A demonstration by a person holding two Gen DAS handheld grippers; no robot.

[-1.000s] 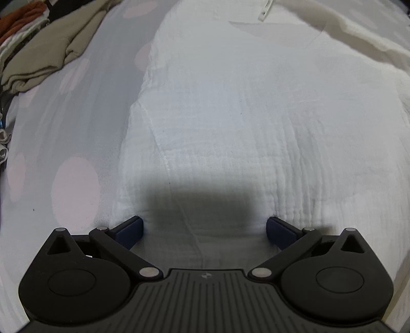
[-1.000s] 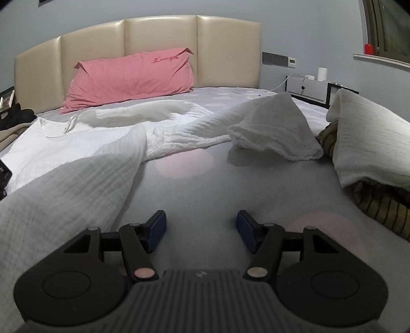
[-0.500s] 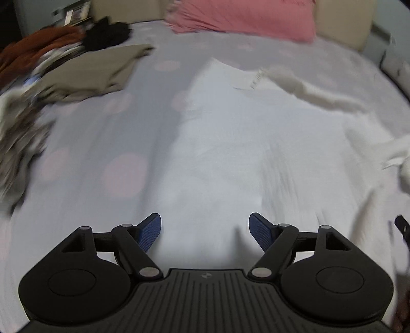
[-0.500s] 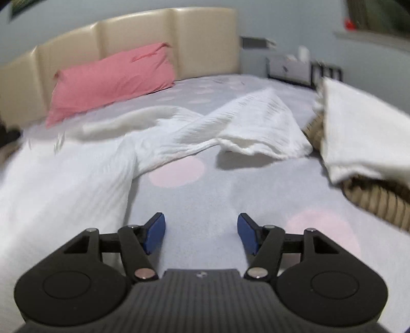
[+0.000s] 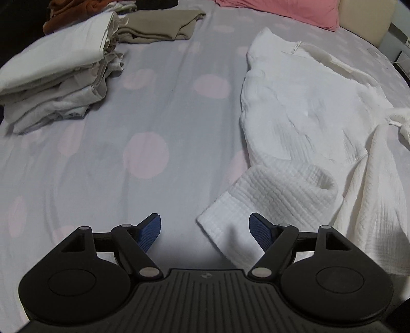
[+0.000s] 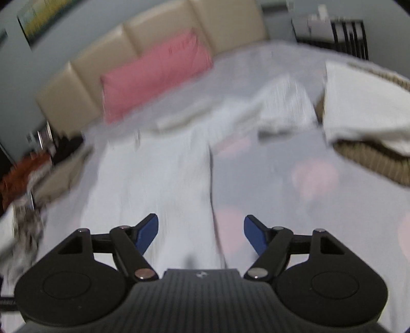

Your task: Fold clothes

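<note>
A white crinkled garment (image 5: 302,115) lies spread on the right of the bed, with one sleeve (image 5: 266,197) folded toward me. Its cuff end lies between the fingers of my left gripper (image 5: 206,231), which is open and empty just above the sheet. The right wrist view is blurred. There the same white garment (image 6: 153,179) lies ahead and left, its right edge running between the fingers of my right gripper (image 6: 200,234), which is open and empty.
A stack of folded pale clothes (image 5: 59,74) sits at the left, with a tan garment (image 5: 161,25) and orange clothes (image 5: 69,10) behind. A pink pillow (image 6: 156,74) leans on the beige headboard (image 6: 143,51). White and striped clothes (image 6: 366,133) are piled at the right.
My left gripper has swung left and back off the garment body, so the sleeve cuff now lies between its fingers. My right gripper has moved left over the garment's edge, still moving.
</note>
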